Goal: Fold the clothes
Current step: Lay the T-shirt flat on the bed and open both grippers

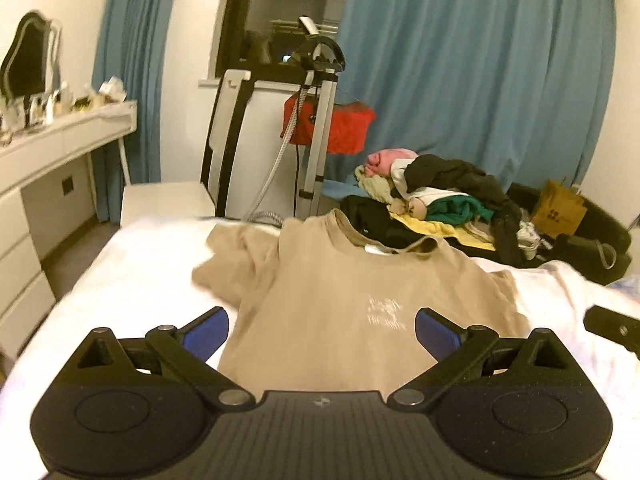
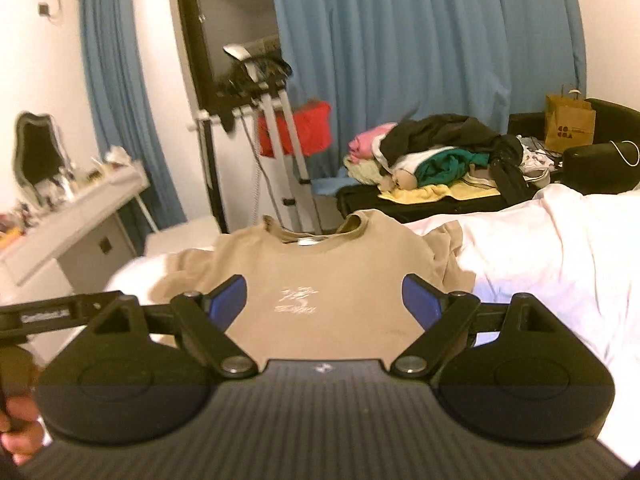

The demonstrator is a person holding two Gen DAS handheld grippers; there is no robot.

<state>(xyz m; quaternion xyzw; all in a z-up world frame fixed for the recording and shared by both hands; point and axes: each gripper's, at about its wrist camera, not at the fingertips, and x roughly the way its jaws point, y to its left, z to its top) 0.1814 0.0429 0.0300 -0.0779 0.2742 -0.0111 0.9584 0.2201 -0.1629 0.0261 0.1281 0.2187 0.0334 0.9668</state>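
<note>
A beige T-shirt (image 1: 352, 292) with a small white print lies front up on the white bed (image 1: 132, 280), collar toward the far edge, its left sleeve rumpled. It also shows in the right wrist view (image 2: 320, 272). My left gripper (image 1: 322, 332) is open and empty, held above the shirt's lower part. My right gripper (image 2: 324, 300) is open and empty, also above the shirt's lower part. The right gripper's tip (image 1: 612, 328) shows at the right edge of the left wrist view. The left gripper's arm (image 2: 60, 312) shows at the left of the right wrist view.
A pile of mixed clothes (image 1: 440, 196) lies on a black case beyond the bed's far edge. A garment steamer stand (image 1: 316, 128) stands behind the bed. A white dressing table (image 1: 52, 148) with a mirror is at the left. A brown paper bag (image 2: 568, 124) sits at the far right.
</note>
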